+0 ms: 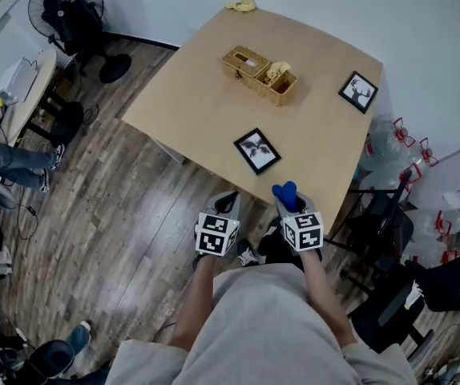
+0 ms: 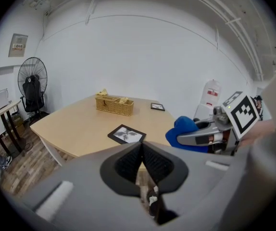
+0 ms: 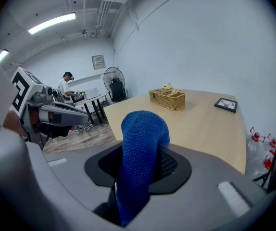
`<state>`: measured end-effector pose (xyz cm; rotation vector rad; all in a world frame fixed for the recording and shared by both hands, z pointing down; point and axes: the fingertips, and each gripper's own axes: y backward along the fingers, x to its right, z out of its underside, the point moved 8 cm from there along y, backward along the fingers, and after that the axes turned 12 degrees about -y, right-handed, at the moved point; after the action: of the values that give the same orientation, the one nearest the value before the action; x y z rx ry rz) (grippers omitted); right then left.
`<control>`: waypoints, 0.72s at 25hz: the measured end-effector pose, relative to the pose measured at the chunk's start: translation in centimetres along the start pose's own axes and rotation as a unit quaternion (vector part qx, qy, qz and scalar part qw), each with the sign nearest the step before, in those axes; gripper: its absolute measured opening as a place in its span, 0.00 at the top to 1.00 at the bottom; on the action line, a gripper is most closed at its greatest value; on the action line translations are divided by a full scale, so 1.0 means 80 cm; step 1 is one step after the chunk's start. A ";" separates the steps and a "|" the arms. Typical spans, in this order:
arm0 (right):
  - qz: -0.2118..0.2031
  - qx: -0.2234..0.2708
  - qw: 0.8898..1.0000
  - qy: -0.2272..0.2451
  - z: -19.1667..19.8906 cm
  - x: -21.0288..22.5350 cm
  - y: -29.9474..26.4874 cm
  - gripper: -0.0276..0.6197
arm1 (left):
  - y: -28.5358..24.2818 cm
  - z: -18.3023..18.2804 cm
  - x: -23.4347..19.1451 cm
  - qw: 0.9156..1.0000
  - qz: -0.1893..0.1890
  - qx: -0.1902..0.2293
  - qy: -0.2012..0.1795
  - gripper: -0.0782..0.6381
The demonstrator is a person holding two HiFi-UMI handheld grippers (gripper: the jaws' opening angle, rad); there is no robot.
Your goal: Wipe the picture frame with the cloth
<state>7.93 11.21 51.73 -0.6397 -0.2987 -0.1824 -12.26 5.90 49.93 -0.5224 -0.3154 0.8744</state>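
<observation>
A black picture frame (image 1: 257,151) with a leaf print lies near the front edge of the wooden table (image 1: 206,79); it also shows in the left gripper view as the frame (image 2: 127,134). My right gripper (image 1: 288,196) is shut on a blue cloth (image 1: 285,193), held just short of the table edge, right of the frame. The cloth (image 3: 140,158) stands up between the jaws in the right gripper view. My left gripper (image 1: 228,204) hangs beside it, shut and empty, below the frame. A second frame (image 1: 359,91) with a deer print lies at the far right corner.
A wicker basket (image 1: 260,74) stands mid-table; a yellow cloth (image 1: 243,4) lies at the far edge. A floor fan (image 1: 70,10) and a side desk (image 1: 23,95) are at the left. Water bottles (image 1: 390,147) and chairs (image 1: 378,215) crowd the right.
</observation>
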 end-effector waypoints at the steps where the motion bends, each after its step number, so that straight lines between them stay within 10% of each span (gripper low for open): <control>1: 0.000 0.001 1.000 0.000 0.000 0.000 0.000 0.79 | -0.001 0.000 0.000 1.000 -0.001 0.001 0.002 0.82; 18: -0.002 0.004 1.000 0.000 -0.002 -0.002 -0.001 0.79 | -0.002 0.004 0.001 1.000 0.007 0.003 0.013 0.82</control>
<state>7.83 11.06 51.62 -0.6304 -0.3012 -0.1857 -12.22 5.98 50.29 -0.5306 -0.2855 0.8819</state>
